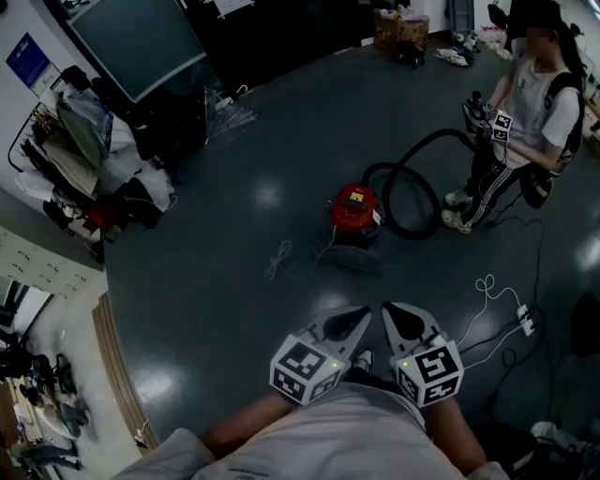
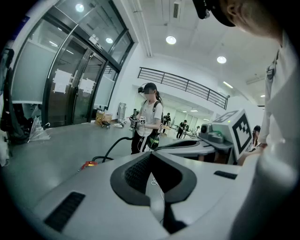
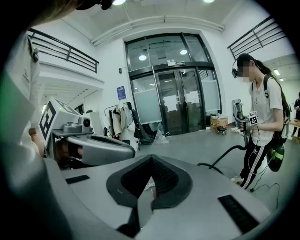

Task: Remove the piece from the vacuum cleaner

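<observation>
- Vacuum cleaner (image 1: pixel 354 208) lies well ahead of both grippers, slightly nearer the left gripper (image 1: pixel 343 324) than the right gripper (image 1: pixel 406 323).
- Both jaw pairs closed, nothing held.

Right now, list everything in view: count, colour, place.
vacuum cleaner: one, red, floor centre
hose: one, black, looped right of the vacuum cleaner, rising to the standing person
standing person: one, white top, far right, holding the hose end
power strip: one, white with a white cable, floor at right
loose cable: one, pale, floor left of the vacuum cleaner
clothes rack: one, mixed garments, far left
cardboard box: one, brown, far end of the floor
left gripper: one, grey, bottom centre, shut, empty
right gripper: one, grey, beside it, shut, empty
</observation>
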The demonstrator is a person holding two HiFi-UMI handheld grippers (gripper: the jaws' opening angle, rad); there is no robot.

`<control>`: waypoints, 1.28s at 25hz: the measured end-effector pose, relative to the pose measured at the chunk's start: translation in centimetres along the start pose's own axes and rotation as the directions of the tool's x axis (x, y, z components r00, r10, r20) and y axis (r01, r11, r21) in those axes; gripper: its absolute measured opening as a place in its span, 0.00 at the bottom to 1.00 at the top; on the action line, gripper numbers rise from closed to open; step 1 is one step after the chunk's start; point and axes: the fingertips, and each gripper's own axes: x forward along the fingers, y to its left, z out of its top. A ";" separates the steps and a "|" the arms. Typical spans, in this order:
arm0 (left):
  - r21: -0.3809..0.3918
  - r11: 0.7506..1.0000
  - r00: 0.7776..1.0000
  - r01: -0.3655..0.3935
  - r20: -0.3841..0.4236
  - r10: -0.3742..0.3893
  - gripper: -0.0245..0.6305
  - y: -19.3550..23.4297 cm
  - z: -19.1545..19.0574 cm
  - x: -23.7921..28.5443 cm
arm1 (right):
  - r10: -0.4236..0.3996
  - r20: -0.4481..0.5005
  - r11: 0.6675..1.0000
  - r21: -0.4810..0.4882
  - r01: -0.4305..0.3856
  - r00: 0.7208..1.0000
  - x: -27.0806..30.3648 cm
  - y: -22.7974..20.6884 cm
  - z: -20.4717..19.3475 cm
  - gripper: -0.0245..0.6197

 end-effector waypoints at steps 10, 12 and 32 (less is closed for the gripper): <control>-0.002 1.000 1.000 -0.013 0.003 0.013 0.05 -0.6 -0.3 0.0 | 0.009 -0.005 1.000 -0.007 -0.009 1.000 -0.5 0.1 -0.3 0.06; -0.005 1.000 1.000 -0.014 -0.001 0.014 0.05 -0.6 -0.3 -0.1 | 0.009 -0.005 1.000 -0.001 -0.009 1.000 -0.6 0.1 -0.2 0.06; 0.020 0.997 0.997 -0.075 -0.031 0.076 0.05 5.0 -0.3 2.4 | 0.057 0.021 0.998 0.016 -0.057 0.998 3.4 -2.8 -0.2 0.06</control>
